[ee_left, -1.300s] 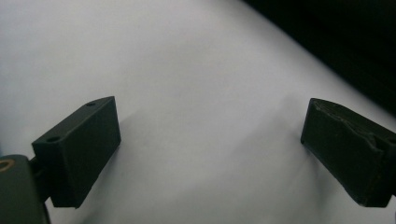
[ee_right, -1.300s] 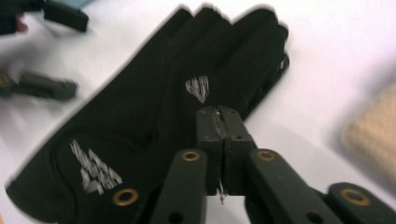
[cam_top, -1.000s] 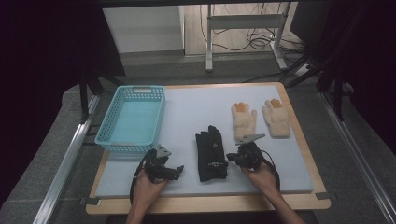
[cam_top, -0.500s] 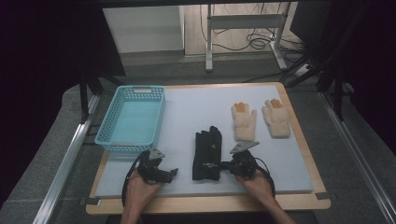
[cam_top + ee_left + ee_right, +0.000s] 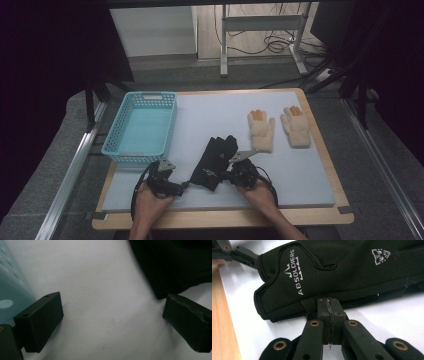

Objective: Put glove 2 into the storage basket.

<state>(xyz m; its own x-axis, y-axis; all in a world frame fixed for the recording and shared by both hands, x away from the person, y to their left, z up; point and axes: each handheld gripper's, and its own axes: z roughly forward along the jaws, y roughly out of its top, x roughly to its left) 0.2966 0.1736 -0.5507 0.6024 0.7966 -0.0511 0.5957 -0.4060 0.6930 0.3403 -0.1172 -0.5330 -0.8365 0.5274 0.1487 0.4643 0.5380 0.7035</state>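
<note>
The right gripper (image 5: 329, 305) has its jaws together, pinching the black gloves (image 5: 332, 272) at their edge. The left gripper (image 5: 110, 320) waits beside, jaws apart and empty. The gloves lie on the tabletop (image 5: 210, 117); the blue basket (image 5: 142, 127) holds nothing, so most work remains.

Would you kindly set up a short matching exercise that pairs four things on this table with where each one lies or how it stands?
Things:
1. blue basket
2. black gloves
3. cream gloves
4. left gripper

Places or states:
A. side by side at the far right of the mat
B. jaws open, on the mat just left of the dark cuff
C. at the left edge of the mat
D. near the front middle, cuff edge pinched by the shut right gripper

Pairs: 1-C, 2-D, 3-A, 4-B
</note>
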